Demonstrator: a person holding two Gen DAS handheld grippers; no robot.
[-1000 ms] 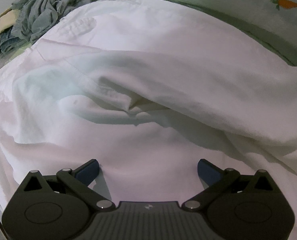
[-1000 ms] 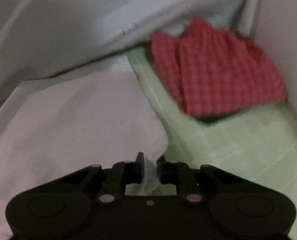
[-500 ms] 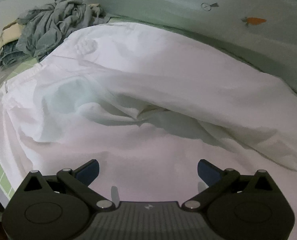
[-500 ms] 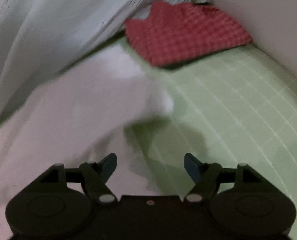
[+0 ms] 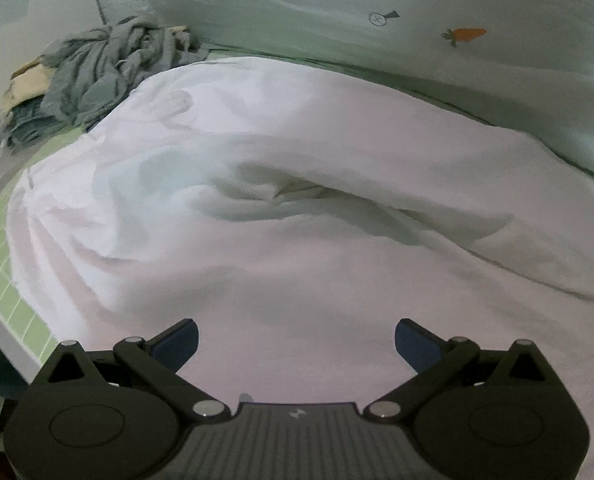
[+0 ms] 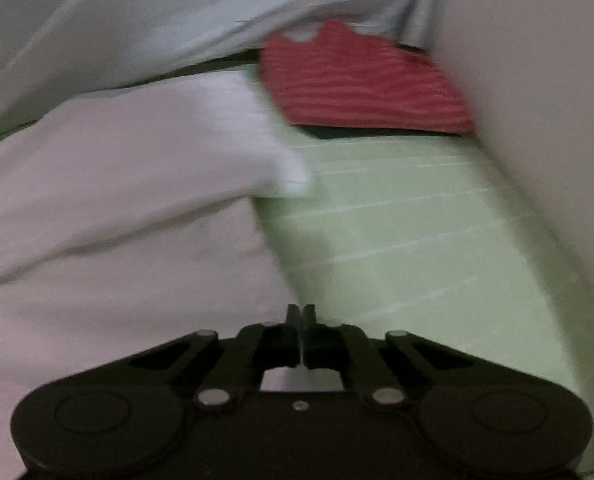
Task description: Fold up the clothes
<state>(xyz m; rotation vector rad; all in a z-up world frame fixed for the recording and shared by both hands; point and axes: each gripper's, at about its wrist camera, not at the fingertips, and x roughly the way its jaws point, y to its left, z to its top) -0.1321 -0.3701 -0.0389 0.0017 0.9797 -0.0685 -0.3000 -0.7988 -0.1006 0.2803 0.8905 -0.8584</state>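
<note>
The left tongs (image 5: 296, 338) are held apart above the white garment (image 5: 297, 208); nothing is gripped. The right tongs (image 6: 301, 316) are pressed together, empty, beside the red checked cloth (image 6: 361, 84).

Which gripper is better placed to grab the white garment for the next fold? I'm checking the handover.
Probably the left gripper: its jaws stand wide open right over the white garment. The right gripper is shut, apparently empty, at the garment's edge beside the green grid mat.
</note>
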